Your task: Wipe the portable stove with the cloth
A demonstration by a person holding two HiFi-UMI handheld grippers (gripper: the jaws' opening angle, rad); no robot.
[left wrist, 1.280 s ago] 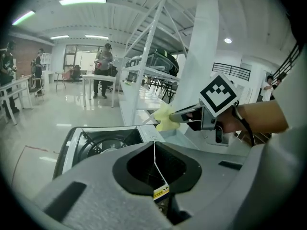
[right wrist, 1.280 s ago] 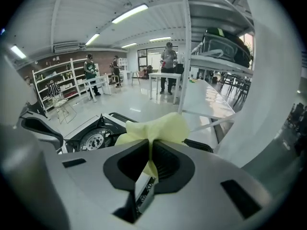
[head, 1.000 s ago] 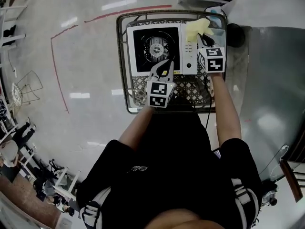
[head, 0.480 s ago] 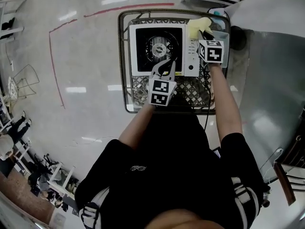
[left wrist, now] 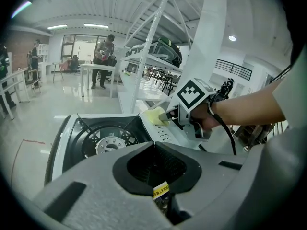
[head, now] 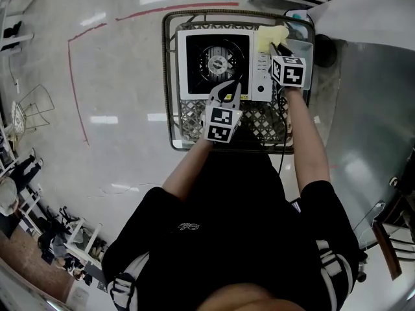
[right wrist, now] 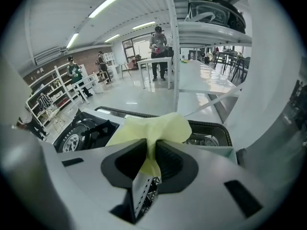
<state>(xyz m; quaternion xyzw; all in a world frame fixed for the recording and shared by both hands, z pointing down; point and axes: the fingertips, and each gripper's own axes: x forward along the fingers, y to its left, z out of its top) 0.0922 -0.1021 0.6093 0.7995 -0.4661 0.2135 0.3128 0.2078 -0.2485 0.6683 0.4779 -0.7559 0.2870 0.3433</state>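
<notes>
Right gripper [head: 277, 46]: fingers pinch the yellow cloth [head: 268, 37] at the stove [head: 182, 67]'s 2 o'clock corner.
Left gripper [head: 225, 89]: fingers together, empty, over its 6 o'clock edge.

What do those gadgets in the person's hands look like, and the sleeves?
Left gripper and right gripper: grey, dark inside the jaws, each carrying a white cube with black square markers. A black cable runs from the right one. Short black sleeves.

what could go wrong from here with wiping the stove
The cloth is pinched by one narrow fold in the right gripper, so dragging may pull it free. The portable stove sits unclamped on the lattice table; the shut left gripper holds nothing, so it could slide.
</notes>
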